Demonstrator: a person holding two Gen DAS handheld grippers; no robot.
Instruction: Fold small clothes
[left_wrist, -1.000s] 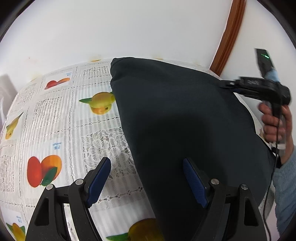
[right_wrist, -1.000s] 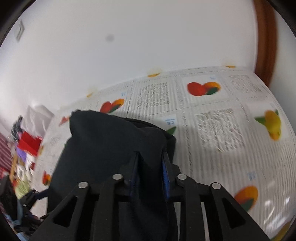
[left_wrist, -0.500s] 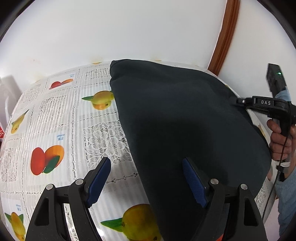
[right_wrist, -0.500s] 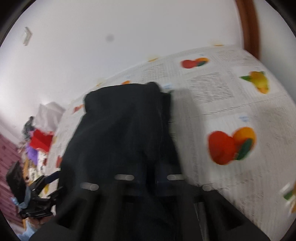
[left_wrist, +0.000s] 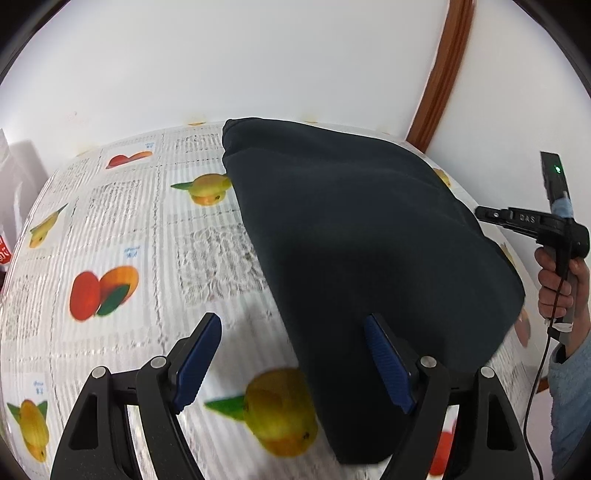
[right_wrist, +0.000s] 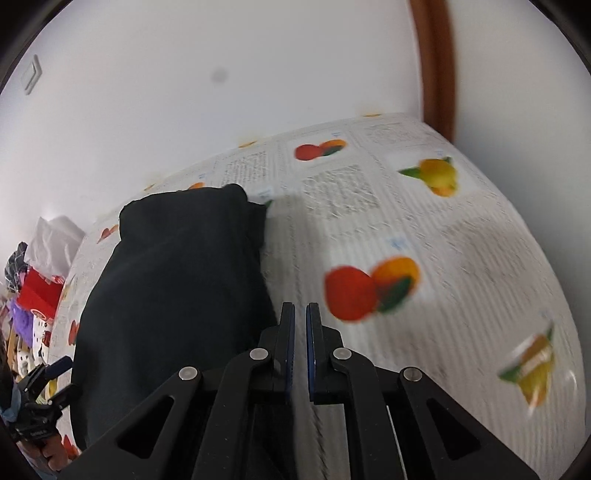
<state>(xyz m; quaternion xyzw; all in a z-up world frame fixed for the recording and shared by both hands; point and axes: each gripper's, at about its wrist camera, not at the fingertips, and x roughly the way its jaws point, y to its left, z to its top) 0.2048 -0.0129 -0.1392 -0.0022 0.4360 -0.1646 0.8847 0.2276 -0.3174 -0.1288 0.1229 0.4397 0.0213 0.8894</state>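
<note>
Letting go, our right gripper (right_wrist: 300, 332) has pulled off the cloth (left_wrist: 369, 236) it pinched a second ago, fingers now nearly together and empty, so this fold looks laid. Our left gripper (left_wrist: 295, 362) gapes wide, empty. Cloth lies on the table (left_wrist: 155, 229), long axis running away toward the wall.

Tablecloth (left_wrist: 122, 229) with lace-pattern panels and printed fruit motifs covering the tabletop to its far edge, against a white wall (left_wrist: 258, 55) with a brown wooden trim (left_wrist: 441, 74); colourful clutter (right_wrist: 33, 295) beyond the table's left edge.
</note>
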